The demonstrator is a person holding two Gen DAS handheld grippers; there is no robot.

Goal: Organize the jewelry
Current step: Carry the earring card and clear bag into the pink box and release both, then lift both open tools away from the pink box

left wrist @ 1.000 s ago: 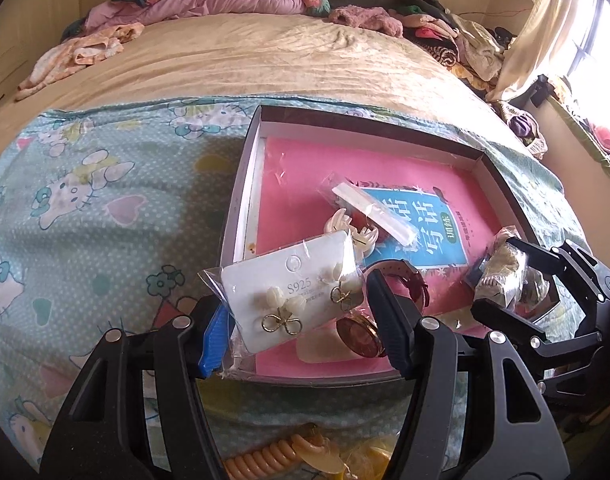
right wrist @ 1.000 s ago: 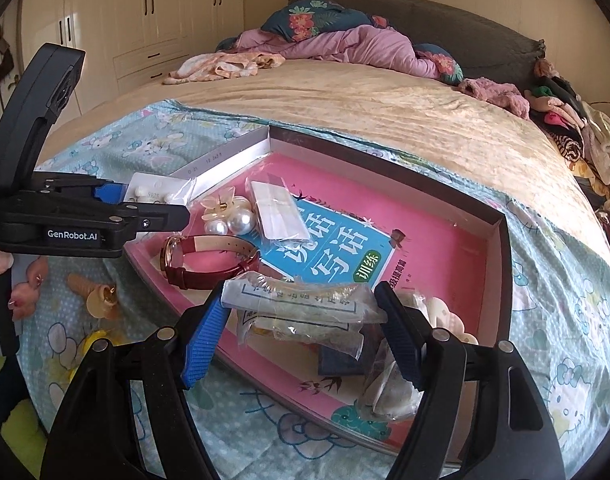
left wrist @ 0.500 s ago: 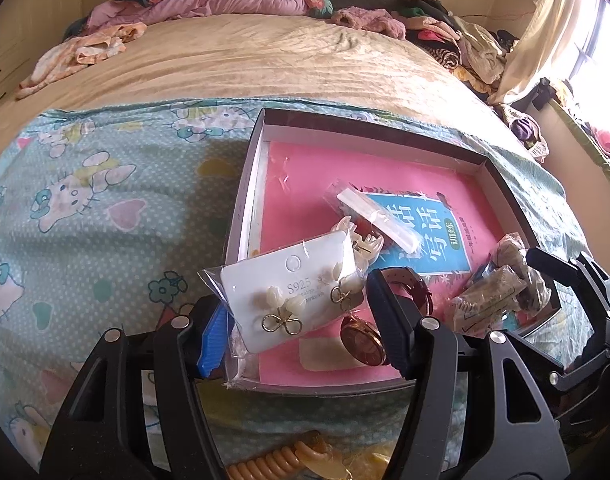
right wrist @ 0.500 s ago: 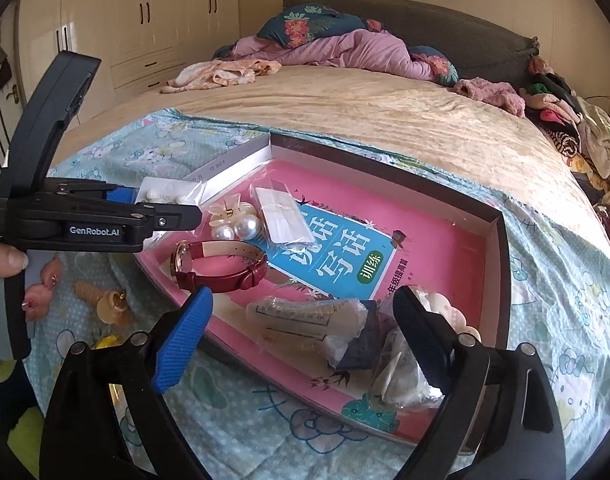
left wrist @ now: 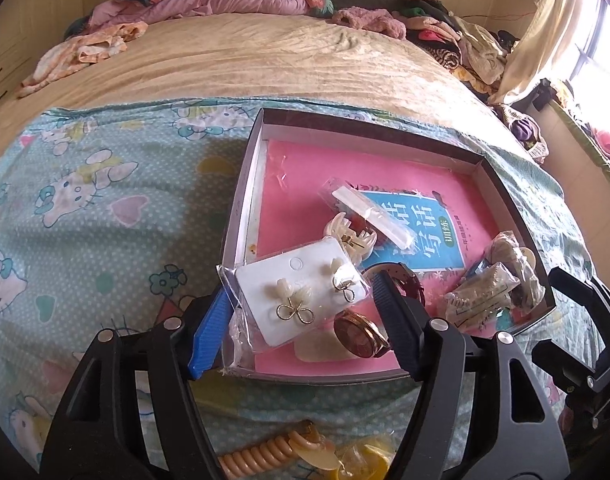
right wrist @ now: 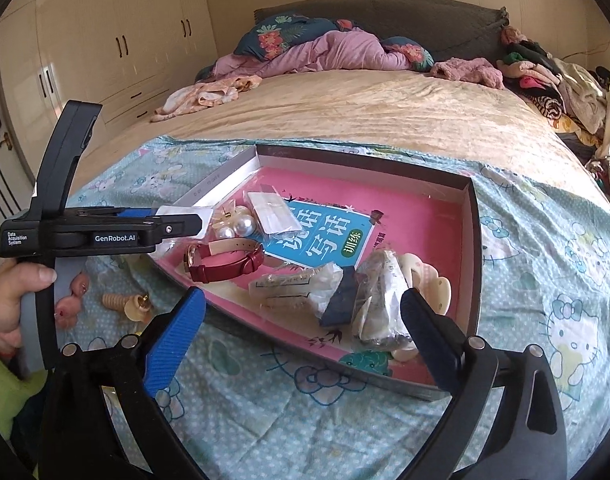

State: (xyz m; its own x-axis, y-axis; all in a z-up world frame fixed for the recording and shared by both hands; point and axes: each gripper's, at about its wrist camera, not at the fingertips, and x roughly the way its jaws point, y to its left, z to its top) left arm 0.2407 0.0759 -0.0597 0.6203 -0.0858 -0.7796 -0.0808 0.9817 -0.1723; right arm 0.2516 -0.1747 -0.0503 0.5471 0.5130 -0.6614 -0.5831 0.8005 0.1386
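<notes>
A shallow box (left wrist: pixel 241 200) with a pink lining lies on the bed. My left gripper (left wrist: pixel 301 312) is shut on a white earring card in a clear bag (left wrist: pixel 297 292), held over the box's near left corner. In the box lie a red-strap watch (right wrist: pixel 225 264), pearl earrings (right wrist: pixel 237 226), a cream hair claw (left wrist: pixel 349 236), a clear packet (left wrist: pixel 369 216) and crumpled bagged items (right wrist: pixel 345 292). My right gripper (right wrist: pixel 305 332) is open and empty, just outside the box's near edge (right wrist: pixel 289 344). The left gripper also shows in the right wrist view (right wrist: pixel 193 224).
A blue Hello Kitty sheet (left wrist: pixel 85 200) covers the near bed. A coiled hair tie with charm (right wrist: pixel 125 304) and pink pieces (right wrist: pixel 71 296) lie left of the box. Clothes (right wrist: pixel 545 76) pile up at the far right. Wardrobes (right wrist: pixel 105 40) stand left.
My right gripper opened, let the bagged item drop into the box and drew back. My left gripper kept hold of the earring card and barely moved.
</notes>
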